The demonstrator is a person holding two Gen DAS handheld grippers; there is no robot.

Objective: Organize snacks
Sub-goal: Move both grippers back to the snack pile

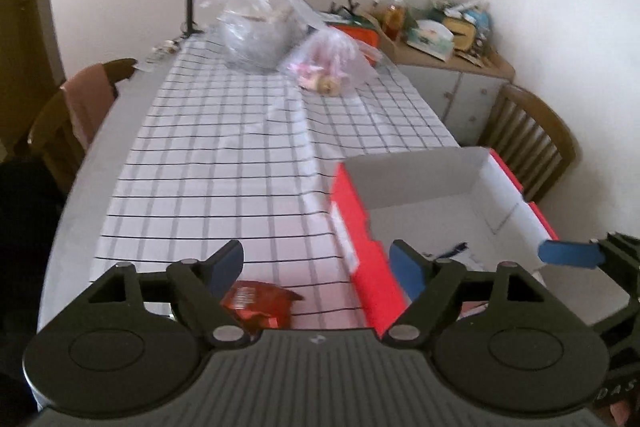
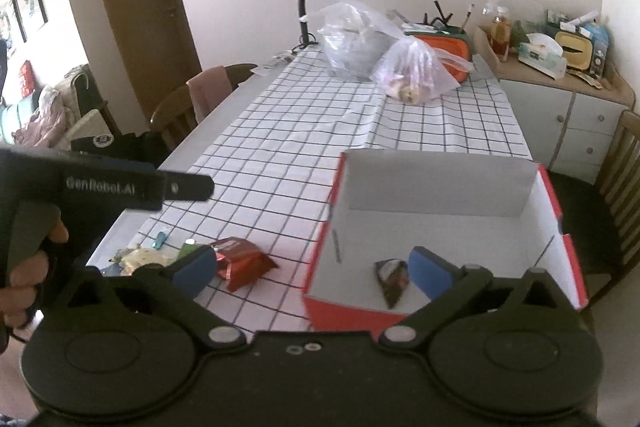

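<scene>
Snacks first: a red foil packet (image 2: 243,263) lies on the checked cloth just left of my red box (image 2: 440,183), with a small heap of sweets (image 2: 142,259) further left at the desk's near edge. Inside the box there's one dark wrapped snack (image 2: 392,281) on the near floor. Both tools, left tool (image 1: 318,263) and right tool (image 2: 312,267), gape wide with nothing in them. Two clear bags (image 2: 416,75) sit at the far end.

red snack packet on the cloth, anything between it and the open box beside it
Nothing visible. The red snack packet lies on bare checked tablecloth, apart from the red box. Only the box's own near side wall must be cleared.
</scene>
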